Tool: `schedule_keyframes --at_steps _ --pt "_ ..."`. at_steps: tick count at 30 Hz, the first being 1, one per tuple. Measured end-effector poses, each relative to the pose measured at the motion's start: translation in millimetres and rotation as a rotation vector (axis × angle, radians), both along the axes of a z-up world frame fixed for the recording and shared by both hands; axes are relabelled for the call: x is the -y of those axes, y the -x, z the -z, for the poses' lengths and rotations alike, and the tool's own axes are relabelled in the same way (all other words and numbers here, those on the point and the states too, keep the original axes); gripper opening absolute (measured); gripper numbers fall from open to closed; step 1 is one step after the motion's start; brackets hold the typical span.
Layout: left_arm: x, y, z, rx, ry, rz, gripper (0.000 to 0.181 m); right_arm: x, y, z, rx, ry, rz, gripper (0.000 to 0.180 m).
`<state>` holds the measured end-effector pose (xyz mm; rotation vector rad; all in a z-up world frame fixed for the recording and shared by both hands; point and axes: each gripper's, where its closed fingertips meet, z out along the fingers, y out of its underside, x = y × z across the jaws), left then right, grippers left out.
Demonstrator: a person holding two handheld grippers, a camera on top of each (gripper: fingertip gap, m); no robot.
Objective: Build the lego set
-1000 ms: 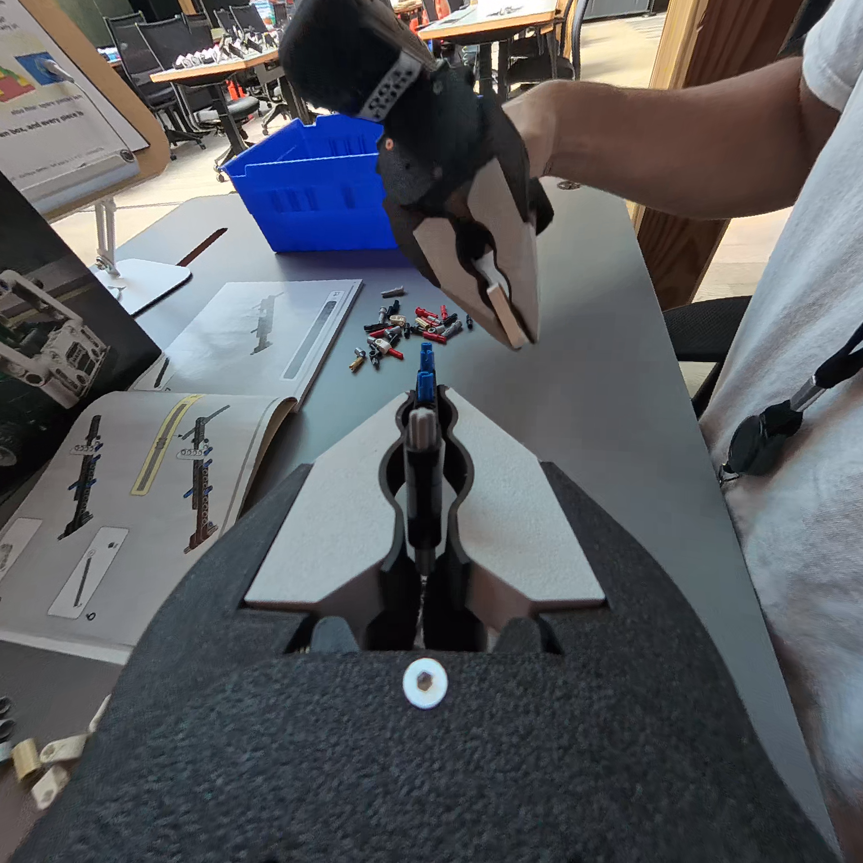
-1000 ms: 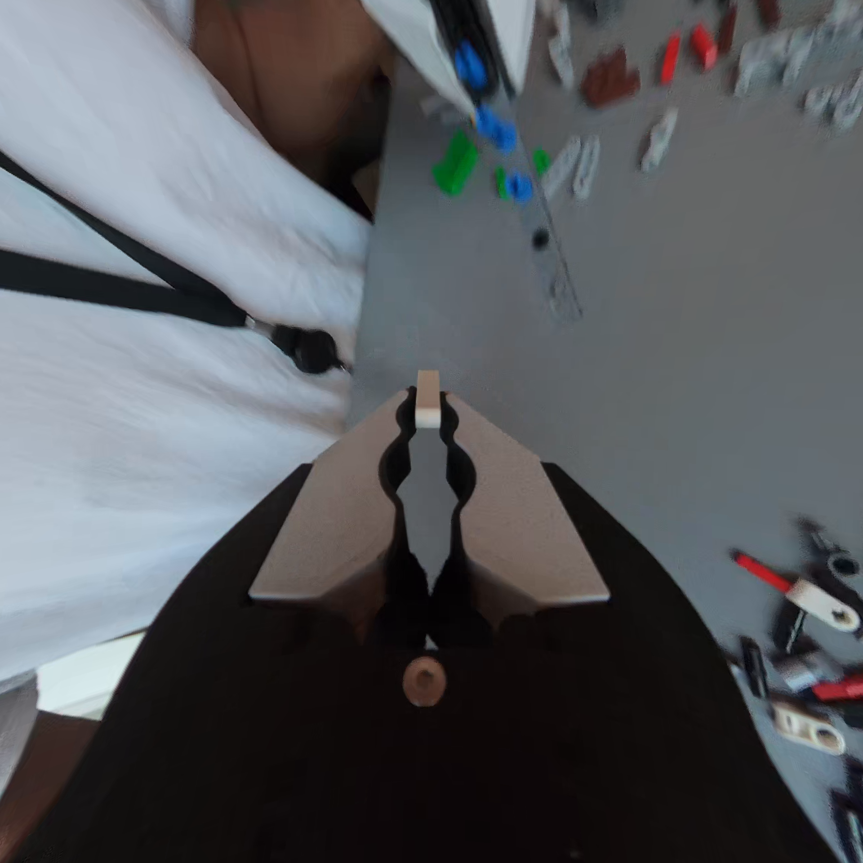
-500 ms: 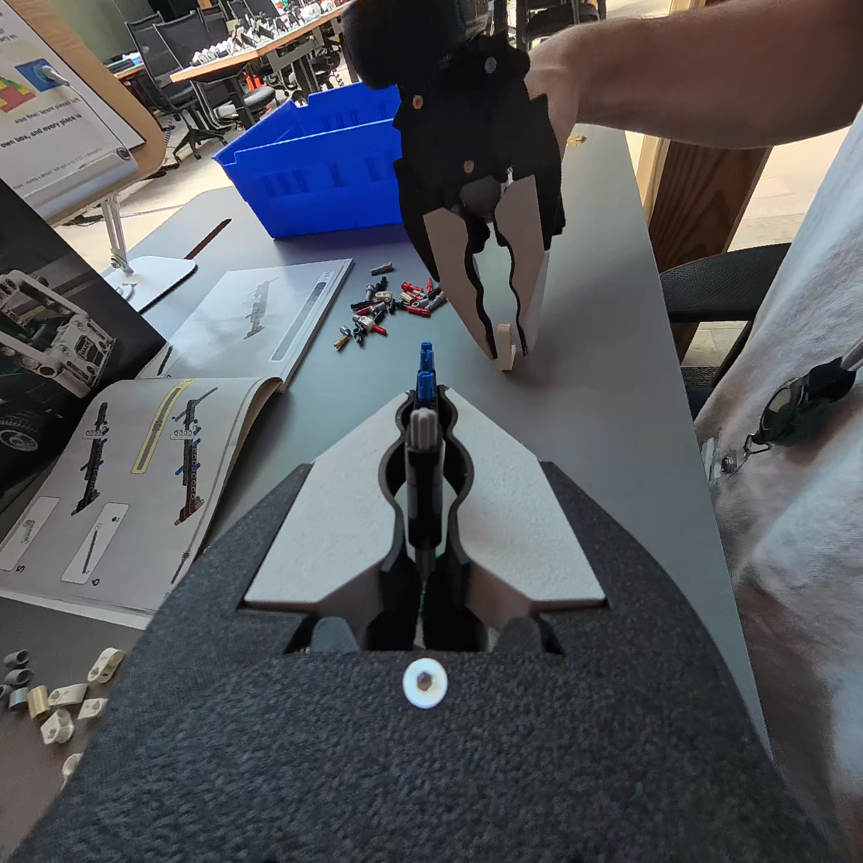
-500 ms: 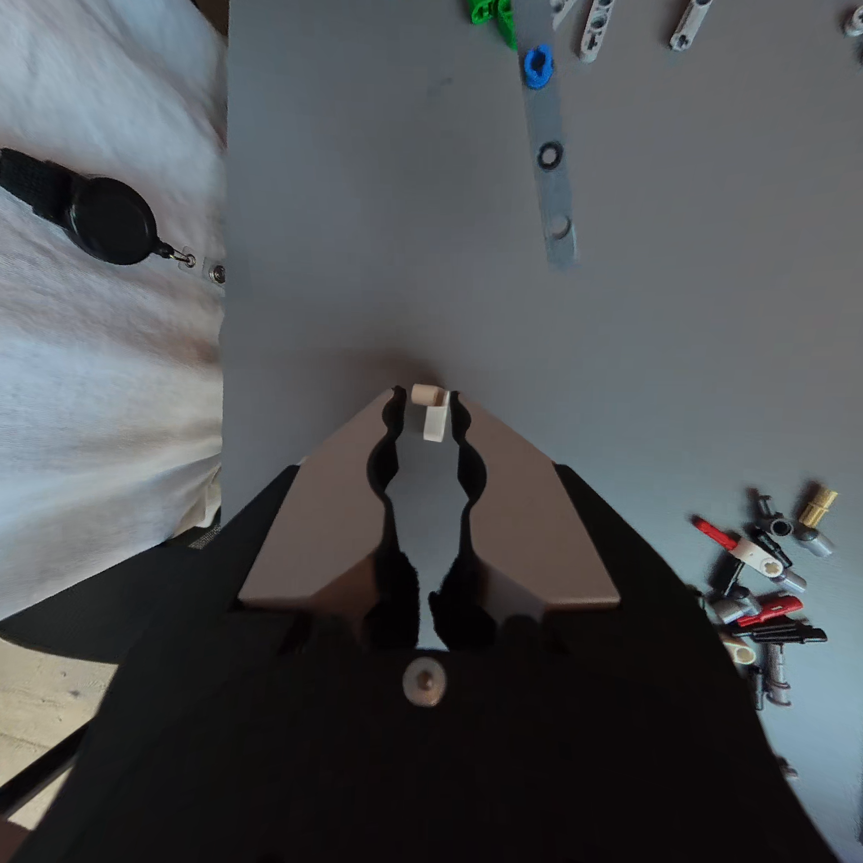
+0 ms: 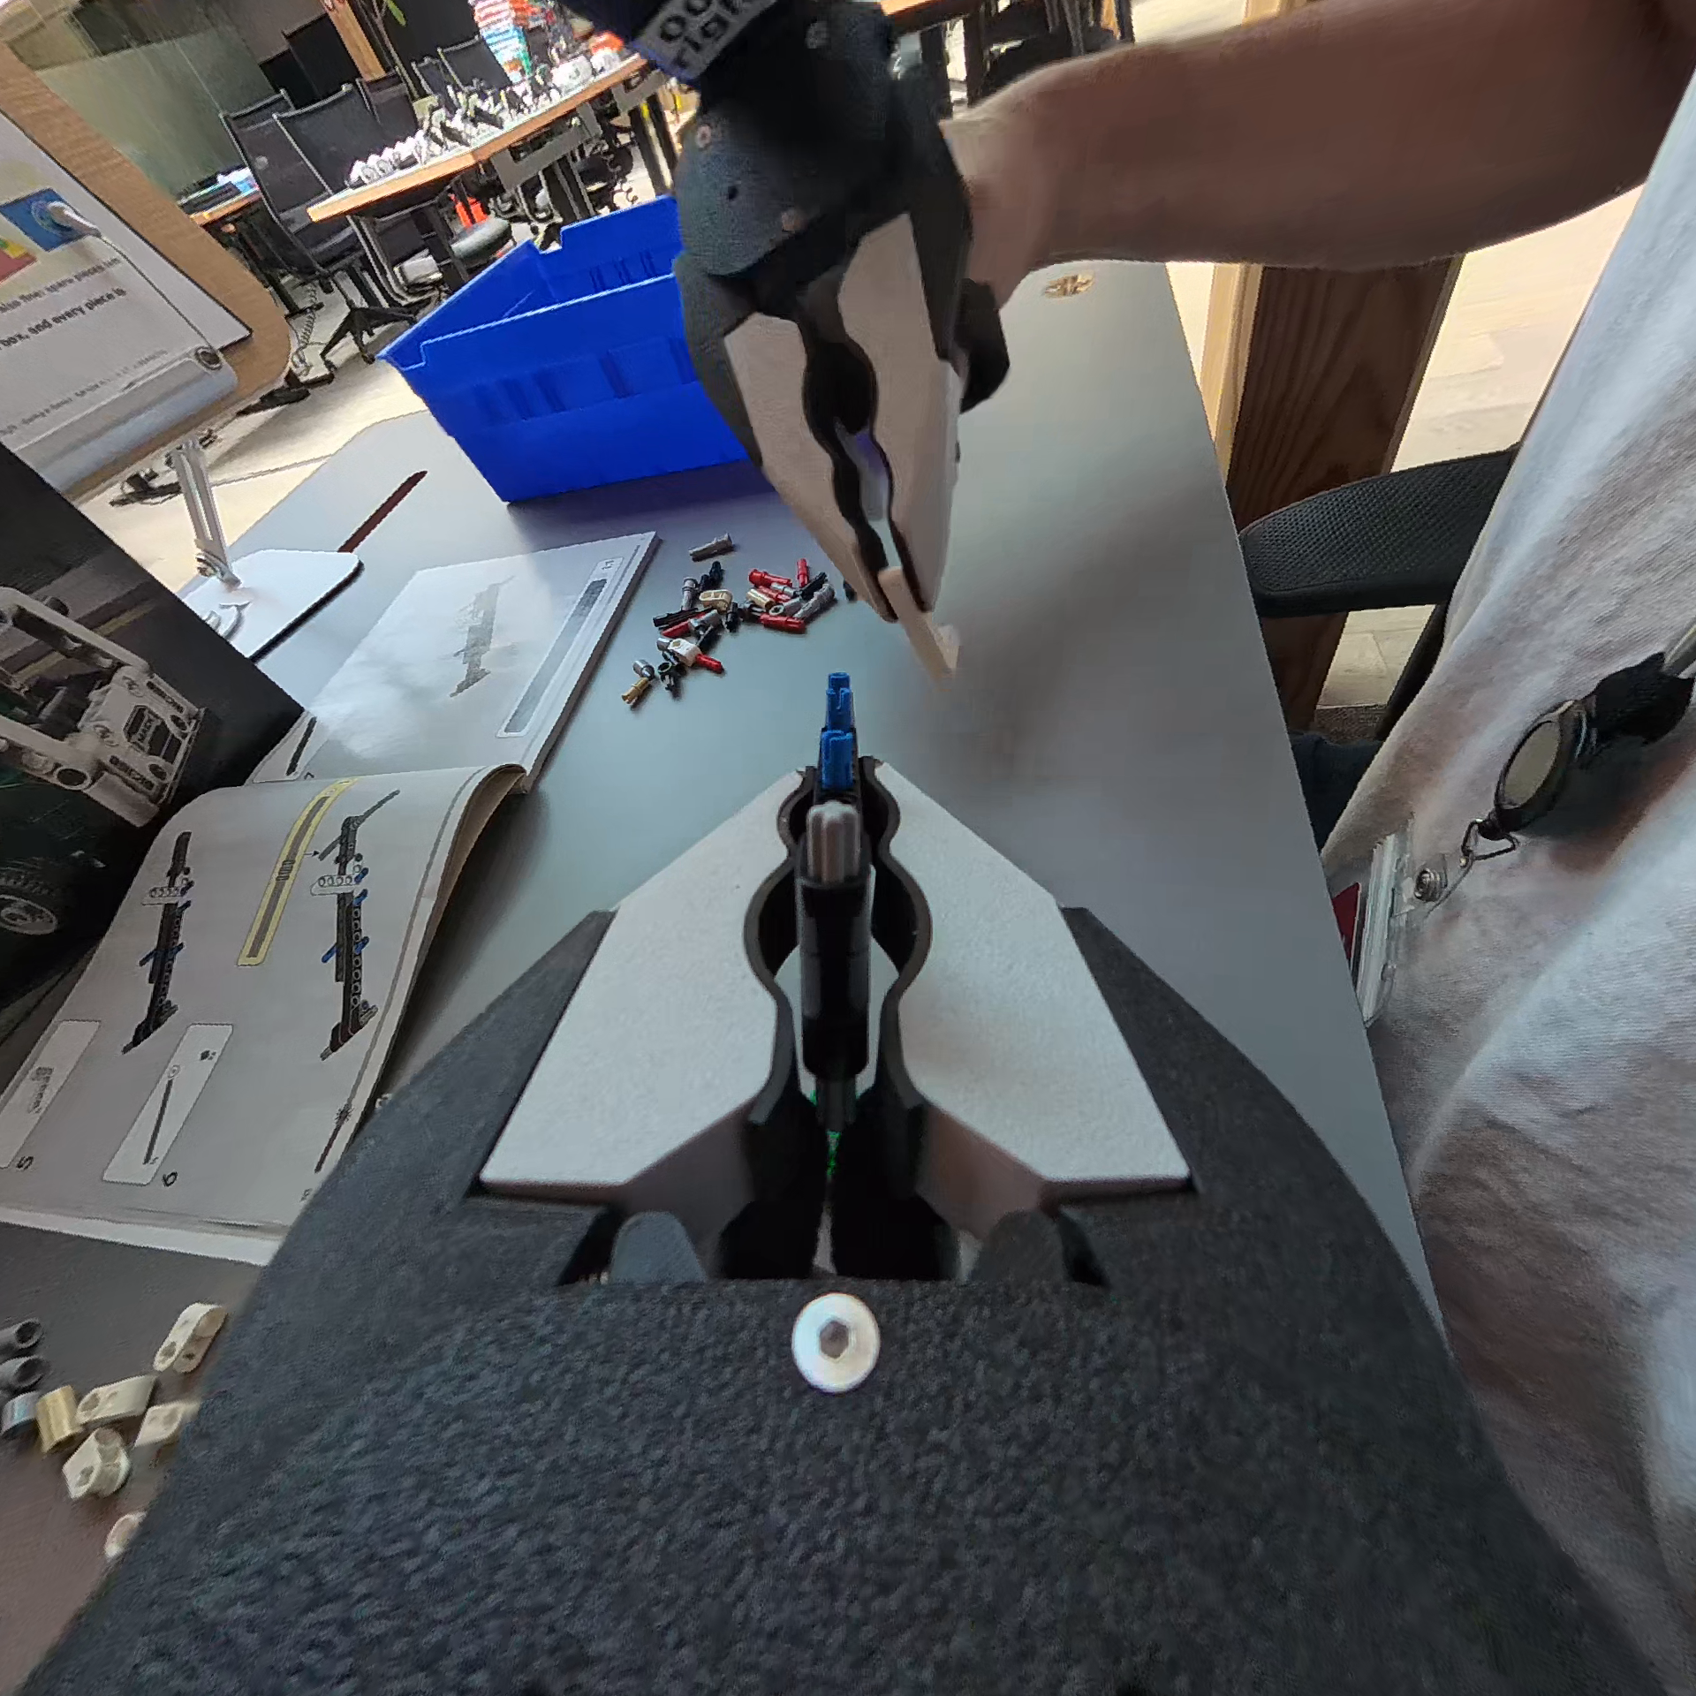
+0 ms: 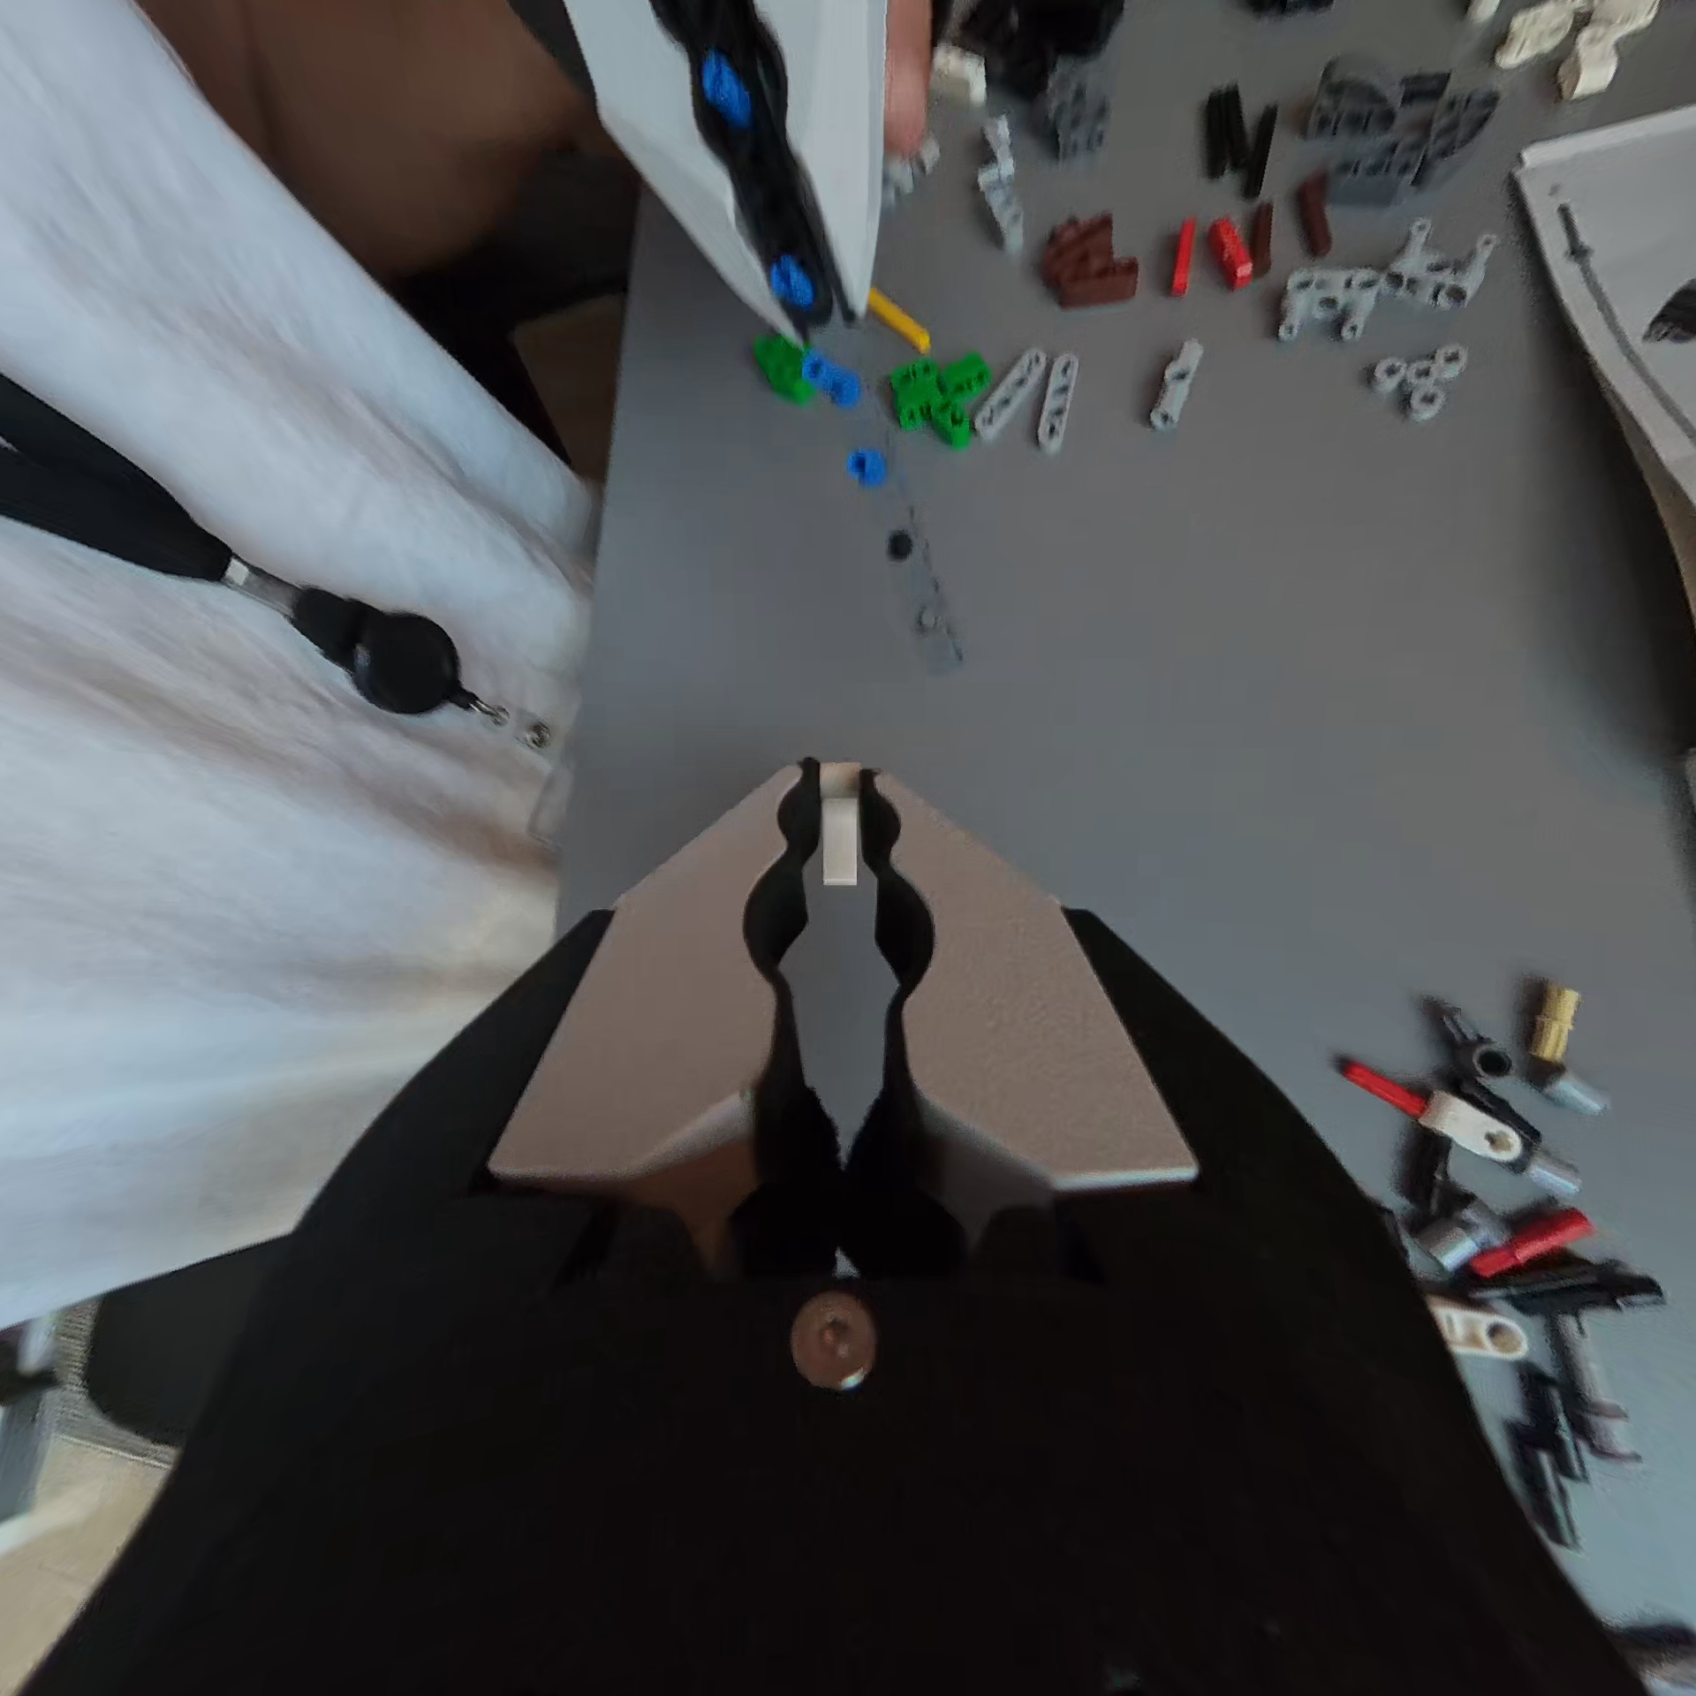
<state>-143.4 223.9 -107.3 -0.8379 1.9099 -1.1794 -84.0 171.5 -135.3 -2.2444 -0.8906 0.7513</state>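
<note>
My left gripper (image 5: 837, 771) is shut on a black beam (image 5: 831, 964) that lies lengthwise between the fingers. The beam has a grey end, and blue pins (image 5: 835, 725) stick out past the tips. My right gripper (image 6: 840, 775) is shut on a small off-white piece (image 6: 840, 840) and holds it above the grey table (image 6: 1193, 734). In the left wrist view the right gripper (image 5: 918, 615) hangs tips-down ahead of the blue pins, with the off-white piece (image 5: 938, 642) at its tips. In the right wrist view the left gripper (image 6: 817, 312) shows at the top, blurred.
A blue bin (image 5: 569, 367) stands at the back and an open instruction booklet (image 5: 275, 918) lies on the left. Small pins (image 5: 725, 615) lie in a pile. Green pieces (image 6: 936, 390), grey links (image 6: 1377, 284) and a long grey beam (image 6: 922, 596) lie near a person's white shirt (image 6: 229, 734).
Half a second ago the right gripper was open over the off-white piece on the table. Now it is shut on the piece and lifted. The left gripper still holds the beam.
</note>
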Motion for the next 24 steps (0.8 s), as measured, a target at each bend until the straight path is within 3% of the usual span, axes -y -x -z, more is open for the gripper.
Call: schedule_keyframes --at_steps 1,5,10,24 --pt "2 0 -2 0.008 0.02 0.021 0.006 -4 2 -15 -0.1 0.018 0.015 0.006" --pt "13 -1 -17 0.024 0.129 0.129 0.006 -24 16 -90 -0.585 0.133 -0.001 0.006" --pt "26 -3 -38 0.063 0.234 0.236 0.006 -30 38 -95 -0.713 0.324 -0.099 0.006" --pt "36 1 -33 0.033 0.23 0.309 0.006 -23 39 -85 -0.859 0.557 -0.184 0.006"
